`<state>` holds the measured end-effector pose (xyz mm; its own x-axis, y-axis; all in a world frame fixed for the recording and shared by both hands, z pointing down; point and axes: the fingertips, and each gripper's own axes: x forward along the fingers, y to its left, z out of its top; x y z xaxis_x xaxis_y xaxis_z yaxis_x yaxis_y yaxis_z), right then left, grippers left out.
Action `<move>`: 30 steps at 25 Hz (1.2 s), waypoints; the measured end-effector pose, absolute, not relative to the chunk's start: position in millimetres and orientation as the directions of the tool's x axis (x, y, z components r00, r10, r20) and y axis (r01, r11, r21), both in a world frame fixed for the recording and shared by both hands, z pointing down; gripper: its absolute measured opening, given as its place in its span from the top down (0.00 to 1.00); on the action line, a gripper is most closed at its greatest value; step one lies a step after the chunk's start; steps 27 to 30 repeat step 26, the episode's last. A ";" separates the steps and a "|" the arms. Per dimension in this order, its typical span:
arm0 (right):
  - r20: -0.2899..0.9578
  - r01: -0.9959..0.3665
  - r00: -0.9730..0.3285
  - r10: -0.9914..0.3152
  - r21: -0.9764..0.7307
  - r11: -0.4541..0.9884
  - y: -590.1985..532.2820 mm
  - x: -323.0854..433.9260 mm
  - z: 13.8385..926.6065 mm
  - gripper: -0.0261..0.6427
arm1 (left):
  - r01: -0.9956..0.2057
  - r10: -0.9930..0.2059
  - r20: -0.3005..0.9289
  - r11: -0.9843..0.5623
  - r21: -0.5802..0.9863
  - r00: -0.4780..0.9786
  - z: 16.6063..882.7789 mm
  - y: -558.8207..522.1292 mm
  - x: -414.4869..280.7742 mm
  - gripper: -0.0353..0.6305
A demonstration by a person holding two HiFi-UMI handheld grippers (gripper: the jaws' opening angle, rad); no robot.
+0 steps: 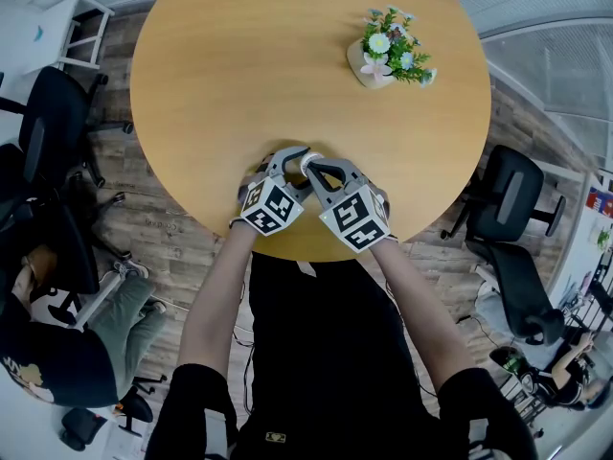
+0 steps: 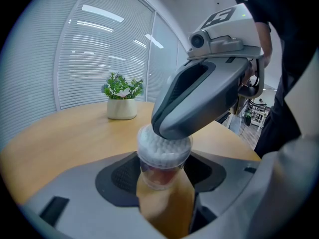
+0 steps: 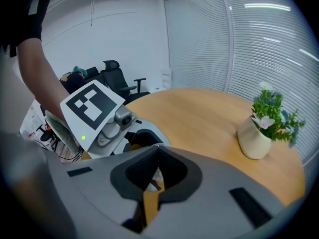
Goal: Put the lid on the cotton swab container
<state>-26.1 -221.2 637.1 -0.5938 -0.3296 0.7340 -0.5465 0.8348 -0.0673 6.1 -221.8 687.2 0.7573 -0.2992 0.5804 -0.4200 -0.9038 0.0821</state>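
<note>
Container and lid are found at the near edge of the table, between the two grippers. The left gripper is held low and level, its jaws closed round the container's lower body, which is kept upright. The right gripper is brought in from the other side and tilted down, so that its tips rest on the lid on top of the container. Its jaws are drawn to a narrow slit, and a pale, clear bit of the lid is glimpsed between the pads. Both forearms are bare and angled inward from the person's body, so that the marker cubes sit side by side.

The container is a small round tub of clear plastic, and packed white swab tips are seen through its wider upper band. The lid is clear as well. The grippers are made of smooth grey plastic with dark, finely ribbed pads.

The table is round, of light wood, with a smooth top. A small plant with green leaves and pale flowers, set in a cream pot, stands well apart on the far right side. Black office chairs are placed around the table on a wood-patterned floor. Most of the lid is hidden by the right gripper in the left gripper view.
</note>
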 end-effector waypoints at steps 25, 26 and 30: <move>0.734 -0.541 -0.600 -0.317 -0.080 0.837 -220.2 -25.9 637.4 0.95 | -0.419 -0.296 0.587 -0.904 0.081 0.753 687.9 -221.0 6.5 0.54; 0.734 -0.541 -0.601 -0.316 -0.082 0.837 -220.0 -25.9 637.4 0.95 | -0.420 -0.296 0.588 -0.904 0.081 0.753 687.9 -220.7 6.5 0.54; 0.734 -0.541 -0.601 -0.316 -0.082 0.837 -220.0 -25.9 637.4 0.95 | -0.420 -0.296 0.588 -0.904 0.081 0.753 687.9 -220.7 6.5 0.54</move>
